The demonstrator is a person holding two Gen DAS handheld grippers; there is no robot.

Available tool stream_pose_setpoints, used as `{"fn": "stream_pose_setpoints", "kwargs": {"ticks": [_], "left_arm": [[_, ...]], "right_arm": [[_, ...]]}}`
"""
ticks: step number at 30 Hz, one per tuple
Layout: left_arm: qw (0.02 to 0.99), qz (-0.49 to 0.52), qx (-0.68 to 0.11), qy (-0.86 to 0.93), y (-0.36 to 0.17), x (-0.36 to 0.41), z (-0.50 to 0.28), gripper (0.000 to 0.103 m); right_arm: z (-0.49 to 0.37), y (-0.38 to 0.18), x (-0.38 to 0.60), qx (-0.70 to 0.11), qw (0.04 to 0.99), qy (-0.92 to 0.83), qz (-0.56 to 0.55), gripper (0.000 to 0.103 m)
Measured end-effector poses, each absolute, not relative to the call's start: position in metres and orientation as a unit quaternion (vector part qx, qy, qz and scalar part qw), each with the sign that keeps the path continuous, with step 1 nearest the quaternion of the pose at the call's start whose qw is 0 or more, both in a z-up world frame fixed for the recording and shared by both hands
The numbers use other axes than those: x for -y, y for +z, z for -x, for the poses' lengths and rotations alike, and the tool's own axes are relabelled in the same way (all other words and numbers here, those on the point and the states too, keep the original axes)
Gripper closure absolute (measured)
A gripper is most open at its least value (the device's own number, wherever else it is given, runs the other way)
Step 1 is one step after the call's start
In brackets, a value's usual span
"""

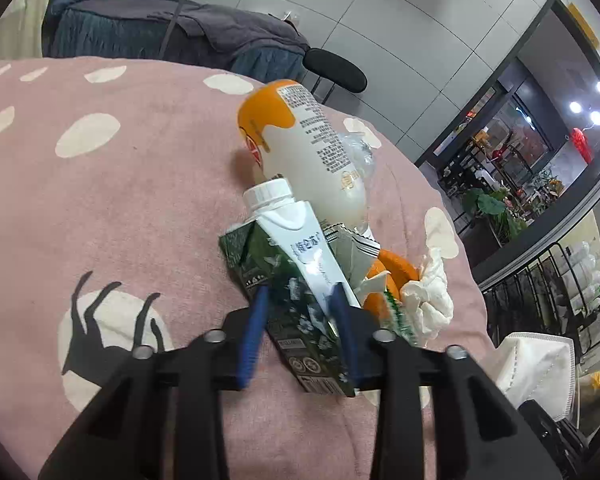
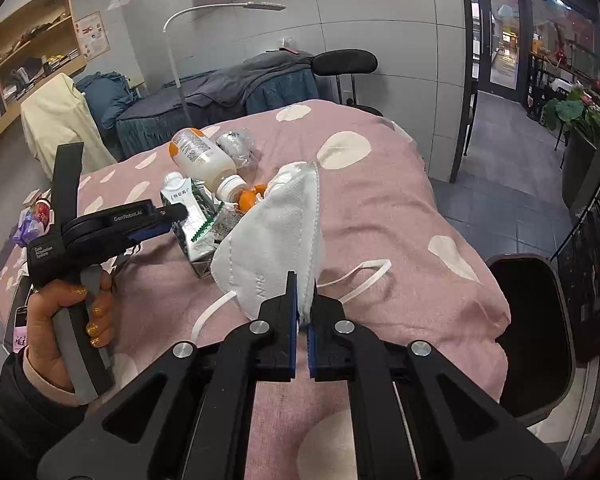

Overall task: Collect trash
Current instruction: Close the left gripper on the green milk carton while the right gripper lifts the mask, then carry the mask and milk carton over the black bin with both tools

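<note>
Even indoor light, medium bright, soft short shadows under the bottle [image 1: 304, 140] and carton [image 1: 296, 280] on the pink blanket [image 1: 120, 208]. Three ceiling spots [image 1: 588, 106] blow out behind the glass front; the white mask [image 2: 276, 236] runs near clipping but keeps its texture. Heavy fisheye bend with black vignette corners in both views, slight blur on the left fingers [image 1: 256, 324].

Bed [image 2: 400, 208]: carries all the trash.
Carton [image 1: 300, 280]: on bed, betw. left claw [image 1: 300, 296] pads.
Bottle [image 1: 304, 140]: just behind carton, touching it.
Tissue [image 1: 428, 296]: right of carton, beside peel [image 1: 392, 276].
Mask [image 2: 276, 240]: in right claw [image 2: 302, 308], above bed, right of carton.
Bin [image 2: 536, 332]: on floor, right of bed.
</note>
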State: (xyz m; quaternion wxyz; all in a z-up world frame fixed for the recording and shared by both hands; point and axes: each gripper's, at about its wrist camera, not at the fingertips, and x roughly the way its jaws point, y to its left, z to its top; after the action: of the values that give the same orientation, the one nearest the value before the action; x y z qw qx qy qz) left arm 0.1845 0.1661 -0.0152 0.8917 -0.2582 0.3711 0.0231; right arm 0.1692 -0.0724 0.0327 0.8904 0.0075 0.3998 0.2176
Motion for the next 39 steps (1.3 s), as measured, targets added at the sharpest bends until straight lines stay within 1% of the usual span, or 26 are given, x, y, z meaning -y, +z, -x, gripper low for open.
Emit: {"fn": "stream_pose_setpoints", "kwargs": {"ticks": [1,3,4,5,6,7,8,10,15,17,18,20,22,25,30,34,39], "left_arm": [[0.894,0.251,-0.371,0.023,-0.013,-0.165,-0.186,0.082],[0.894,0.242,-0.377,0.026,-0.012,-0.164,-0.192,0.081],[0.892,0.247,-0.377,0.031,-0.013,-0.165,-0.193,0.077],[0.890,0.254,-0.378,0.036,-0.014,-0.167,-0.195,0.061],[0.887,0.265,-0.376,0.038,-0.016,-0.168,-0.194,0.034],[0.884,0.278,-0.373,0.039,-0.019,-0.171,-0.194,0.025],[0.878,0.291,-0.378,0.037,-0.023,-0.174,-0.196,0.020],[0.873,0.290,-0.390,0.036,-0.028,-0.172,-0.202,0.020],[0.881,0.253,-0.398,0.032,-0.030,-0.163,-0.222,0.020],[0.881,0.232,-0.412,0.023,-0.036,-0.159,-0.235,0.020],[0.881,0.228,-0.414,0.024,-0.035,-0.158,-0.237,0.021],[0.884,0.226,-0.410,0.016,-0.033,-0.157,-0.234,0.033],[0.879,0.248,-0.407,0.001,-0.035,-0.160,-0.229,0.036],[0.881,0.258,-0.396,-0.011,-0.030,-0.161,-0.217,0.038],[0.896,0.245,-0.370,-0.027,-0.010,-0.153,-0.190,0.043],[0.916,0.228,-0.331,-0.027,0.010,-0.147,-0.165,0.044],[0.930,0.212,-0.298,-0.026,0.028,-0.136,-0.152,0.044]], "right_arm": [[-0.169,0.032,0.074,-0.401,0.890,0.217,-0.008,0.098],[-0.169,0.030,0.076,-0.403,0.890,0.215,-0.010,0.098],[-0.168,0.029,0.077,-0.403,0.890,0.214,-0.011,0.098],[-0.168,0.029,0.078,-0.403,0.890,0.214,-0.012,0.098],[-0.168,0.029,0.078,-0.403,0.890,0.213,-0.012,0.098],[-0.168,0.029,0.079,-0.403,0.890,0.213,-0.013,0.098],[-0.167,0.029,0.080,-0.402,0.891,0.211,-0.013,0.098],[-0.166,0.029,0.081,-0.402,0.891,0.208,-0.014,0.098],[-0.169,0.028,0.086,-0.404,0.891,0.205,-0.022,0.098],[-0.169,0.028,0.086,-0.403,0.892,0.204,-0.022,0.098],[-0.169,0.028,0.087,-0.403,0.892,0.204,-0.023,0.098],[-0.170,0.028,0.088,-0.403,0.892,0.203,-0.026,0.098],[-0.169,0.027,0.091,-0.403,0.892,0.201,-0.029,0.098],[-0.170,0.027,0.094,-0.403,0.893,0.197,-0.032,0.098],[-0.172,0.027,0.101,-0.400,0.895,0.192,-0.041,0.098],[-0.172,0.028,0.110,-0.390,0.900,0.188,-0.055,0.098],[-0.169,0.030,0.124,-0.374,0.907,0.182,-0.066,0.098]]}}
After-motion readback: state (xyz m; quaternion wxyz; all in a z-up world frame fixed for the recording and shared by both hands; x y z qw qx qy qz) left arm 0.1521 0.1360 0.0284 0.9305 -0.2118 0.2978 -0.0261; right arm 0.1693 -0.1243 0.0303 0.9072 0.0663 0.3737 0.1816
